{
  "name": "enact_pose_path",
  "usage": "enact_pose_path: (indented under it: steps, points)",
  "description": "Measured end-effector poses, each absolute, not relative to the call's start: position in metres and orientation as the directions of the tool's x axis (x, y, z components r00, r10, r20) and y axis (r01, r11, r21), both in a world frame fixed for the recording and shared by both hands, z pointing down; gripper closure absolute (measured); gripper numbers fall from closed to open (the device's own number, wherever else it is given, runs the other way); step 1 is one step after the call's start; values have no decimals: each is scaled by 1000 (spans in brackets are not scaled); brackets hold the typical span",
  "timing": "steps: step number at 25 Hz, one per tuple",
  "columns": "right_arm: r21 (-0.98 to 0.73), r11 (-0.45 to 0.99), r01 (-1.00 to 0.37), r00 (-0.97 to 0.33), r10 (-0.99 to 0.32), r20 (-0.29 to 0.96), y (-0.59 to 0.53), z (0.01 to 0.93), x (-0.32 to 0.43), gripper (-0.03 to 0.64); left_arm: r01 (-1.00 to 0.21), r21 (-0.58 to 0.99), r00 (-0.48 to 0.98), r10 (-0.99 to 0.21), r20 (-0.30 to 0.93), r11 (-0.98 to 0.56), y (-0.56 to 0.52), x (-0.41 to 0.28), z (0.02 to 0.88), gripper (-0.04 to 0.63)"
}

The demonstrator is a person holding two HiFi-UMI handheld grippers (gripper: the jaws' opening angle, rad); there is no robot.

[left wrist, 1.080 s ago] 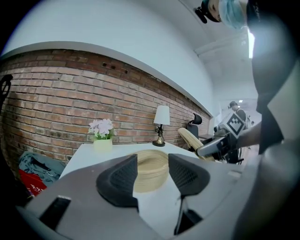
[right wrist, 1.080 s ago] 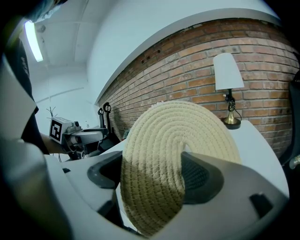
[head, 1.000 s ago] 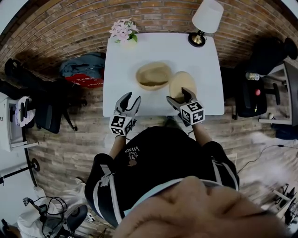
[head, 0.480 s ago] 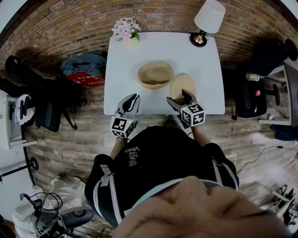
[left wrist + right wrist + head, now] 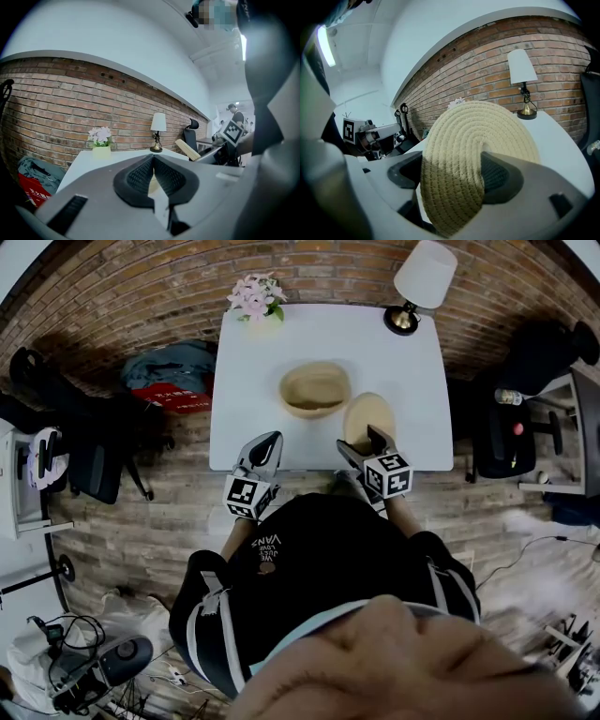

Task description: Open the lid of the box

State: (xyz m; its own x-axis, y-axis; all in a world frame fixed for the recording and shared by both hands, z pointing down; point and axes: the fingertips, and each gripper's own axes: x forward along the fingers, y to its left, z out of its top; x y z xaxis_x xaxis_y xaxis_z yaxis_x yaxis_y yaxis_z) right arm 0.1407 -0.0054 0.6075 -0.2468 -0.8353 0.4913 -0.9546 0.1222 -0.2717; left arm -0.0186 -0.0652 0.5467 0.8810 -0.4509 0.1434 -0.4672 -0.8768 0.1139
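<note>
A round woven box (image 5: 315, 390) stands open in the middle of the white table (image 5: 281, 343). Its woven lid (image 5: 367, 418) is off the box, tilted up to the box's right. My right gripper (image 5: 361, 448) is shut on the lid's near rim. In the right gripper view the lid (image 5: 473, 140) stands on edge between the pads (image 5: 499, 176). My left gripper (image 5: 265, 448) hovers at the table's near edge, left of the box. Its jaws have just been closing and are now shut with nothing between them (image 5: 153, 169). From there the lid (image 5: 187, 149) shows at the right.
A table lamp (image 5: 420, 282) stands at the table's far right corner and a pot of pink flowers (image 5: 253, 298) at the far left. Bags (image 5: 169, 381) and a dark chair (image 5: 89, 465) stand on the floor to the left, an office chair (image 5: 516, 427) to the right.
The left gripper's jaws went from wide open to shut, with nothing taken. The right gripper still holds the lid in about the same place.
</note>
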Motion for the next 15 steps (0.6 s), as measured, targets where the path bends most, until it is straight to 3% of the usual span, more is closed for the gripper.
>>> enact_pose_path:
  steps: [15]
  points:
    - [-257,145,-955,-259,-831,492,-14,602,136,268,-477,117,877,-461,140,-871,-72,-24,545,583]
